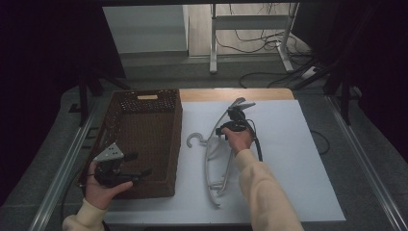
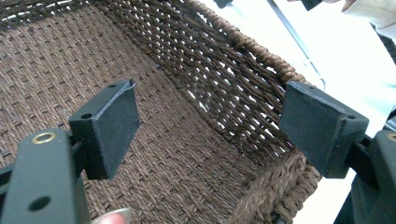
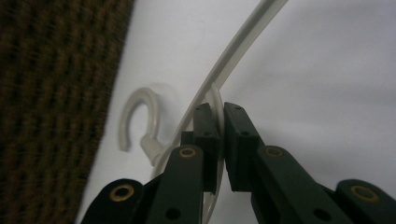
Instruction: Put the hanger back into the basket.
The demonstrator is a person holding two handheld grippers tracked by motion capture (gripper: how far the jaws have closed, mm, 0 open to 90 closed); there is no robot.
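right gripper point(image 3: 218, 140): jaws clamped on one pale hanger point(image 1: 214, 159), lying on white mat just right of basket | left gripper point(image 2: 210, 130): jaws spread wide, empty, over near end of one brown woven basket point(image 1: 144, 139)

We see a dark brown woven basket point(image 1: 144, 130) with an open lattice pattern near its rim. The hanger point(image 1: 216, 154) is pale, translucent grey-white. The surface point(image 1: 288, 159) is covered in plain white, with a light wooden strip along its far edge. Both tools, left point(image 2: 210, 128) and right point(image 3: 219, 140), are black with small brass-coloured rivets. The person's sleeves point(image 1: 264, 192) are cream.
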